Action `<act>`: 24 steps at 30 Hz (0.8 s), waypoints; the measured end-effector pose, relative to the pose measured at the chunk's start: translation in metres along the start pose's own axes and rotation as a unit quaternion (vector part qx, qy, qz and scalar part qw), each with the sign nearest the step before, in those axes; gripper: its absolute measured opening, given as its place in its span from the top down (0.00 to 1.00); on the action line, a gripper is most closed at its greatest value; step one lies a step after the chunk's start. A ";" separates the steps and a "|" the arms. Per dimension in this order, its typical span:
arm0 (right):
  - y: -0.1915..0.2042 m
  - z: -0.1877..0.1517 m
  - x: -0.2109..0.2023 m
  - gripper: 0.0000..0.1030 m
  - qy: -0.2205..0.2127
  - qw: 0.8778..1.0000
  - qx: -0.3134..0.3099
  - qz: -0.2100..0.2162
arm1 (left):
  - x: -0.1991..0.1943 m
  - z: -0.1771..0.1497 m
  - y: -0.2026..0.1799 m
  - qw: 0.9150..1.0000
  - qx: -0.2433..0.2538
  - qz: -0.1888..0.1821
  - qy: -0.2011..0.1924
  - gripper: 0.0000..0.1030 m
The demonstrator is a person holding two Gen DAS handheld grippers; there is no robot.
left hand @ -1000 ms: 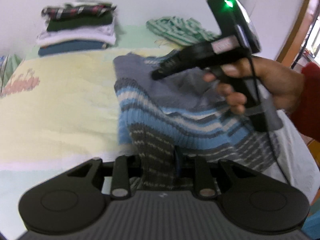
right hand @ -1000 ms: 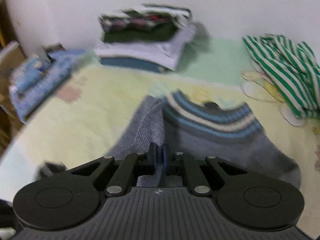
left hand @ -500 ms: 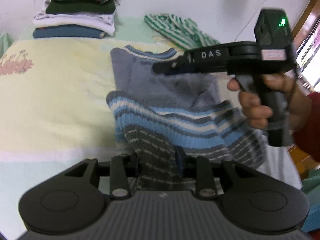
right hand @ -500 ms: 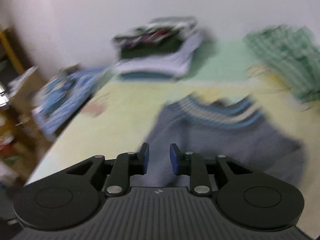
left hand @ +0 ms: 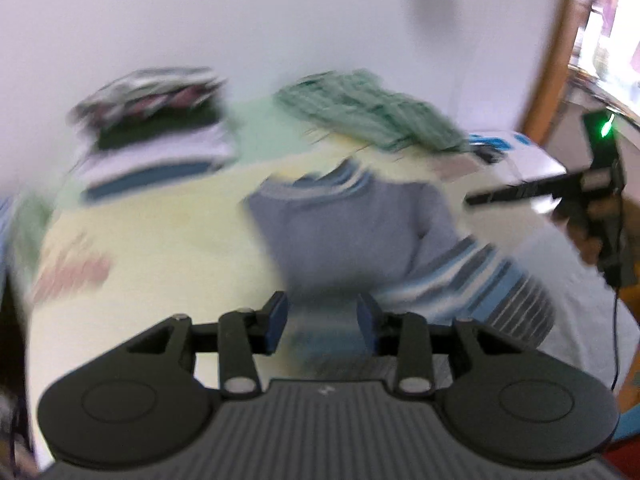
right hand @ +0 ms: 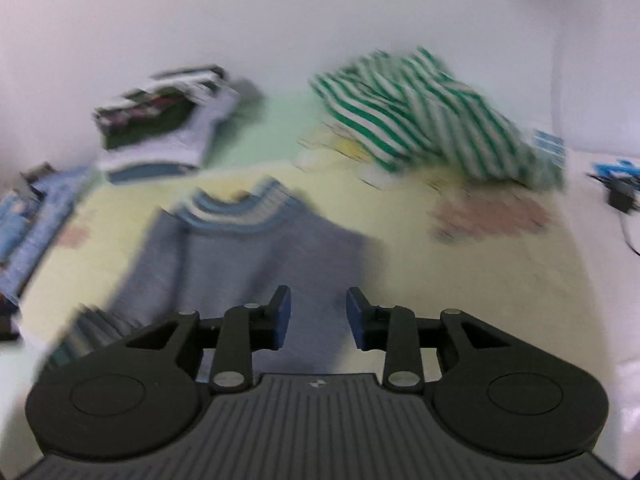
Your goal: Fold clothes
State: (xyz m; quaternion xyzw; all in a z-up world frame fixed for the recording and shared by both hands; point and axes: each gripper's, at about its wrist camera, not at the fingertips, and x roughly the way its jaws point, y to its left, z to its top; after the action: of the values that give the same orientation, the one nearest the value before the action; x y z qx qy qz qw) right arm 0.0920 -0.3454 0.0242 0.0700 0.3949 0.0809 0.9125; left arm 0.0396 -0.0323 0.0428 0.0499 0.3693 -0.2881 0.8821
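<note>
A grey sweater (left hand: 352,232) with blue and cream stripes lies on the pale yellow bedspread (left hand: 160,232), folded in on itself. In the right wrist view the same grey sweater (right hand: 256,256) shows its striped collar at the far end. My left gripper (left hand: 322,320) hovers above the sweater's near striped part, jaws opening, nothing pinched between them. My right gripper (right hand: 318,312) hangs over the sweater's near edge, jaws opening and empty. In the left wrist view the right gripper (left hand: 472,201) sits off to the right, held by a hand. Both views are blurred.
A stack of folded clothes (right hand: 160,120) stands at the back left by the white wall. A crumpled green-and-white striped shirt (right hand: 432,116) lies at the back right. A blue patterned item (right hand: 36,216) rests at the bed's left edge. A black cable and plug (right hand: 620,200) lie far right.
Both grippers have let go of the sweater and opened. The left one rose above it. The right one swung away to the right, and the sweater now lies folded on the bed.
</note>
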 end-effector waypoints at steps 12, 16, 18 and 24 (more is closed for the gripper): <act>-0.035 -0.024 0.000 0.67 -0.026 0.994 0.102 -0.005 | 0.171 0.074 -0.091 0.987 0.077 -0.098 0.105 0.68; -0.039 -0.021 0.001 0.65 -0.038 0.994 0.100 0.012 | 0.183 0.070 -0.095 0.983 0.098 -0.089 0.125 0.97; -0.042 -0.019 0.001 0.64 -0.044 0.994 0.103 0.019 | 0.172 0.070 -0.090 0.986 0.086 -0.086 0.112 0.97; -0.046 -0.010 0.007 0.64 -0.054 0.990 0.113 0.067 | 0.137 0.074 -0.048 0.995 0.011 -0.074 0.065 0.97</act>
State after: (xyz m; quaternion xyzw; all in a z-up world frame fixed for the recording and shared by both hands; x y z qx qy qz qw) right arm 0.0935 -0.3883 0.0032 0.2037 0.3459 0.0926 0.9112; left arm 0.1367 -0.1590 0.0091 0.0505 0.4257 -0.3530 0.8316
